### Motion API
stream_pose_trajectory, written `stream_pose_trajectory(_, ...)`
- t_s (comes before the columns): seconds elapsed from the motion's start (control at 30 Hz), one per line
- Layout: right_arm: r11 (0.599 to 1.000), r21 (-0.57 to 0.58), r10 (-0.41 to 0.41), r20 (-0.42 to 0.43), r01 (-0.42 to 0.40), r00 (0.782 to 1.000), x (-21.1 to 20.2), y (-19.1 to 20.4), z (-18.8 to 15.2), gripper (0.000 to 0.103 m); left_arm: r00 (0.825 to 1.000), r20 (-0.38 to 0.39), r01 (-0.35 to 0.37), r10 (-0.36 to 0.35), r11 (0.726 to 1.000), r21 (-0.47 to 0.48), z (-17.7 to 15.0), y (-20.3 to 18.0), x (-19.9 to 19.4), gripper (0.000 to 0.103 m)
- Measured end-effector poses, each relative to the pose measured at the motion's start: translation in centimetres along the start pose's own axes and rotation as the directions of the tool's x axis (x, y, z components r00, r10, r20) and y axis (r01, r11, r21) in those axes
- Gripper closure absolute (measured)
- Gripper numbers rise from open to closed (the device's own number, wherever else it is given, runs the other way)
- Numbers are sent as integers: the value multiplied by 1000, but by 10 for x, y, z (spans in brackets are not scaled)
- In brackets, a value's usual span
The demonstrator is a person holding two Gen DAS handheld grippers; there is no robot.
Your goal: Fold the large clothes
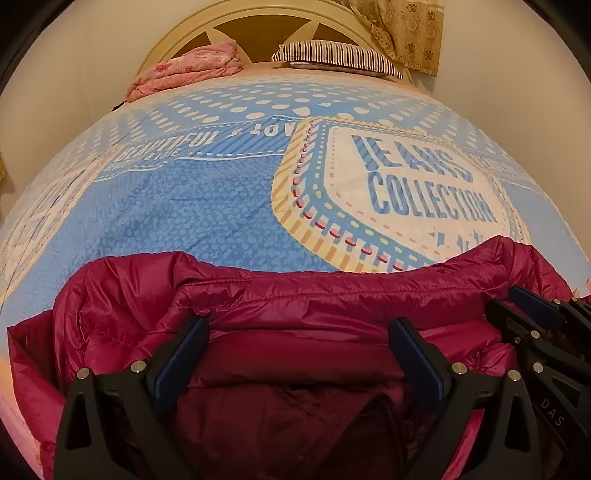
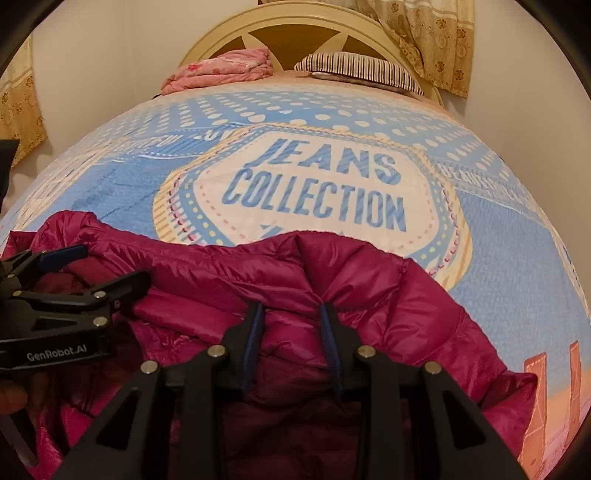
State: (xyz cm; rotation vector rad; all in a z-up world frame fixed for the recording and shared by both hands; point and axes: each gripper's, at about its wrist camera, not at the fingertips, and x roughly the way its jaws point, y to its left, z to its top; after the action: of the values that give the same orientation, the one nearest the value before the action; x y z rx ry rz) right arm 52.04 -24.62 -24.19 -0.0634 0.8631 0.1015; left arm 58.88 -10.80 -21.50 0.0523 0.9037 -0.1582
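A magenta down jacket [image 1: 295, 295] lies bunched at the near edge of the bed, its shiny quilted shell folded over a darker lining. My left gripper [image 1: 299, 332] hangs open over it, blue pads wide apart, with the fabric below and between them but not pinched. It also shows at the left of the right wrist view as the left gripper [image 2: 110, 266]. My right gripper [image 2: 291, 314] is shut on a puffy fold of the jacket [image 2: 388, 295] near its upper edge. The right gripper [image 1: 517, 301] sits close beside the left one.
The bed cover [image 1: 207, 206] is blue with a white "JEANS COLLECTION" patch [image 2: 317, 192]. A folded pink blanket [image 1: 188, 70] and a striped pillow [image 1: 332, 55] lie by the cream headboard [image 2: 295, 29]. A patterned curtain [image 2: 432, 40] hangs at the right. A hand [image 2: 11, 398] holds the left gripper.
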Motion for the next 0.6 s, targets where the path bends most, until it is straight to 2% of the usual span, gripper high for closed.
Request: stream_pose_trajectory(0.6, 999, -32, -45, -10, 45, 999, 4, 6, -1, 68, 1000, -2, -31, 31, 999, 21, -2, -4, 3, 3)
